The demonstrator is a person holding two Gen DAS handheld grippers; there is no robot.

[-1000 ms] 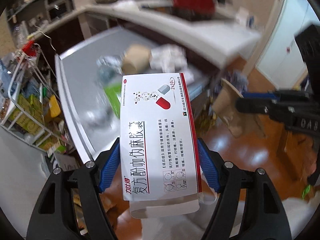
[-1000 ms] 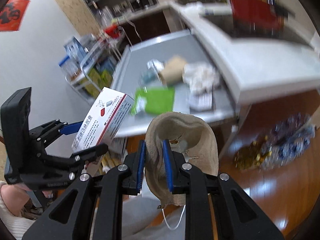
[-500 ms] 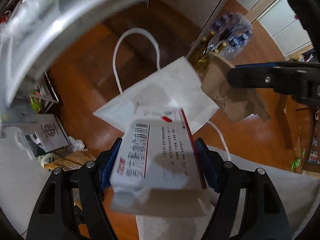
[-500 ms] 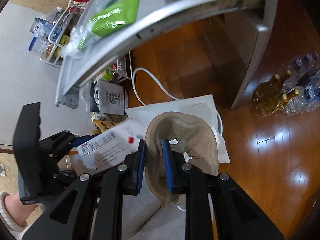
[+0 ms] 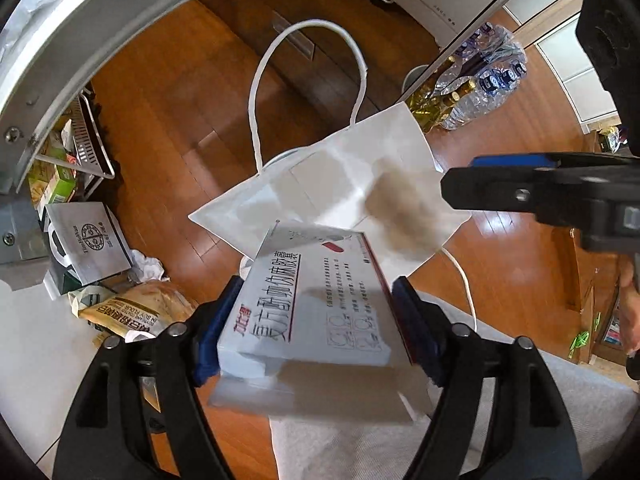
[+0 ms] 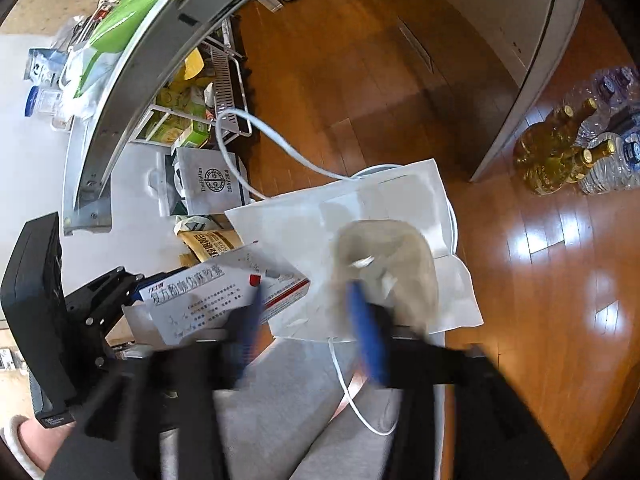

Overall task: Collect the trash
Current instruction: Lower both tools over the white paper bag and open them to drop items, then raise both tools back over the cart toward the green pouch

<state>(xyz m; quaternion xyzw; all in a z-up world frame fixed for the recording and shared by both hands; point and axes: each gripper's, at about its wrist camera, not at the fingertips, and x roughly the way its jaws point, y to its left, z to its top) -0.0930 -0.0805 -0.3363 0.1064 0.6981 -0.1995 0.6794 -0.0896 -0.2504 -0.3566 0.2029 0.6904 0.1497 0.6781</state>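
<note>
Both claws have dropped from tabletop height to above the white paper bag (image 5: 320, 184). Left claw (image 5: 316, 320) opening around the medicine box (image 5: 316, 300); right claw (image 6: 304, 312) opening, brown cup (image 6: 392, 264) falling bagward.

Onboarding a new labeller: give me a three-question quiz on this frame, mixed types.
1. True or false: the white paper bag lies on the wooden floor.
2. What is between the left gripper fingers?
3. The brown paper piece is over: A) the rack B) the white paper bag C) the bottles

Key: 1 true; 2 the medicine box; 3 B
</note>
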